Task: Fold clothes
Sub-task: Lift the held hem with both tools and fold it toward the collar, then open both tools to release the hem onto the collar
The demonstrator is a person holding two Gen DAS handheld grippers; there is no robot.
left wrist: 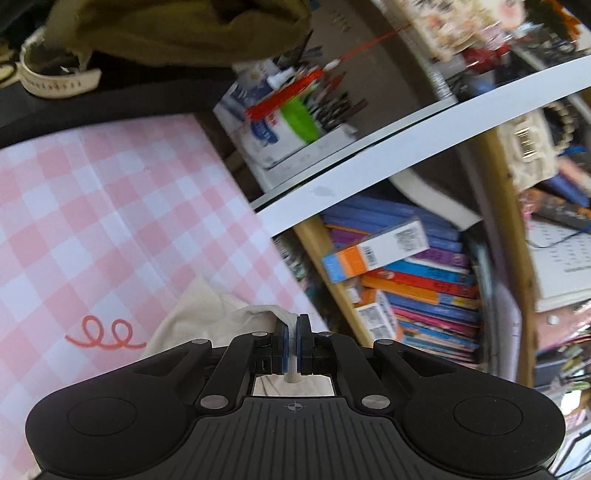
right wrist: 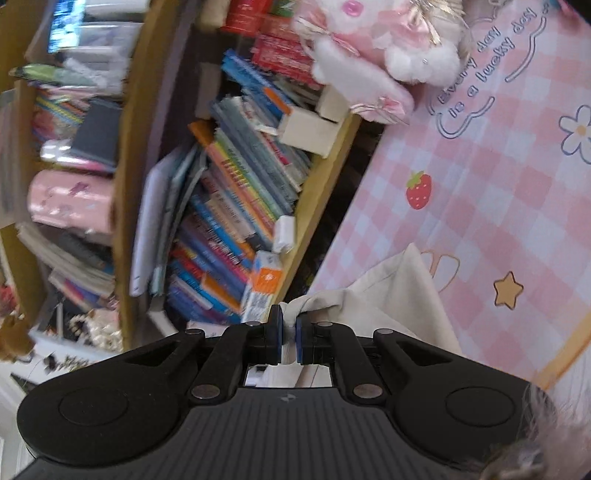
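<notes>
A cream cloth garment lies on a pink checked mat near its edge. My left gripper is shut on a bunched edge of it, and cream fabric shows between the blue pads. In the right wrist view the same cream garment spreads over the pink checked mat. My right gripper is shut on another bunched edge of the cloth. Most of the garment is hidden under the gripper bodies.
A wooden bookshelf packed with books stands just past the mat's edge, seen also as the bookshelf in the right view. An olive garment and a box of pens sit at the back. A pink plush toy rests on the mat's far end.
</notes>
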